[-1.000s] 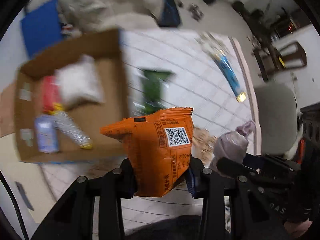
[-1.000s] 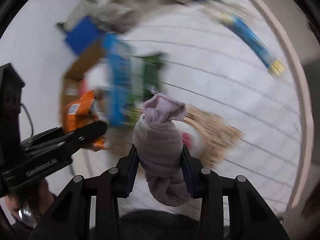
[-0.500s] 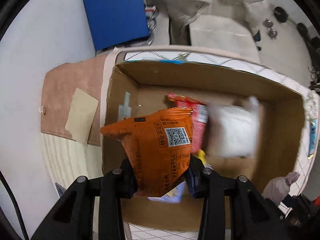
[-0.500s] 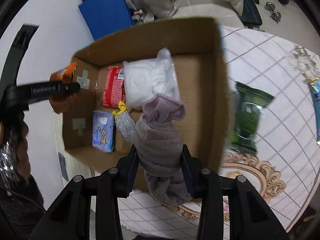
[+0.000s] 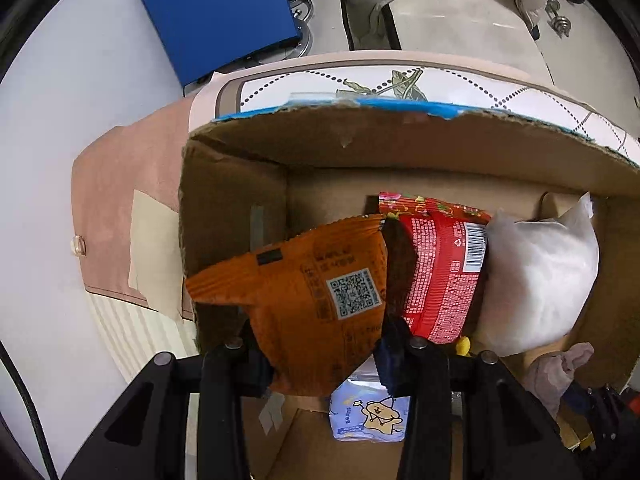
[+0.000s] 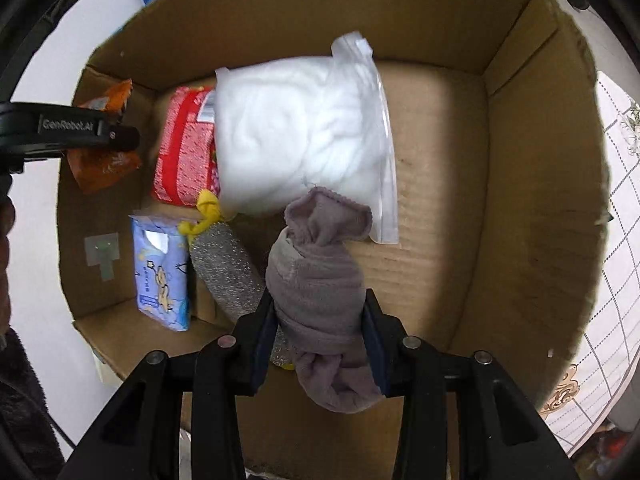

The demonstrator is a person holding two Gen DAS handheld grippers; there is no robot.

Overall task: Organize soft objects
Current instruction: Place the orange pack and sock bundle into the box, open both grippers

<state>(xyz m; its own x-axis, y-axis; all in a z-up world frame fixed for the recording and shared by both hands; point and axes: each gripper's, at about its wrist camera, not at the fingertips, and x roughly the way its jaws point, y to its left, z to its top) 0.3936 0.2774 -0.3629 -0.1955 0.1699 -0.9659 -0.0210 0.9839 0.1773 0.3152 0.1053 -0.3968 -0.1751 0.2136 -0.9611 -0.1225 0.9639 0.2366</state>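
My left gripper (image 5: 324, 356) is shut on an orange snack packet (image 5: 312, 296) and holds it inside the left end of a cardboard box (image 5: 360, 140). It shows in the right wrist view as the orange packet (image 6: 104, 160) under the black left gripper (image 6: 120, 138). My right gripper (image 6: 320, 332) is shut on a rolled grey sock (image 6: 320, 284) above the middle of the box (image 6: 540, 200). The sock also shows at the lower right of the left wrist view (image 5: 556, 372).
In the box lie a red packet (image 6: 184, 152), a clear bag of white stuffing (image 6: 300, 136), a blue tissue pack (image 6: 162, 276) and a silver scrubber with a yellow tie (image 6: 228, 268). The box stands on a patterned cloth (image 5: 460, 84). A blue board (image 5: 216, 12) lies behind.
Both grippers have come closer to the box and lower into it. The orange packet now sits in the left end beside the red packet. The sock hangs over the middle.
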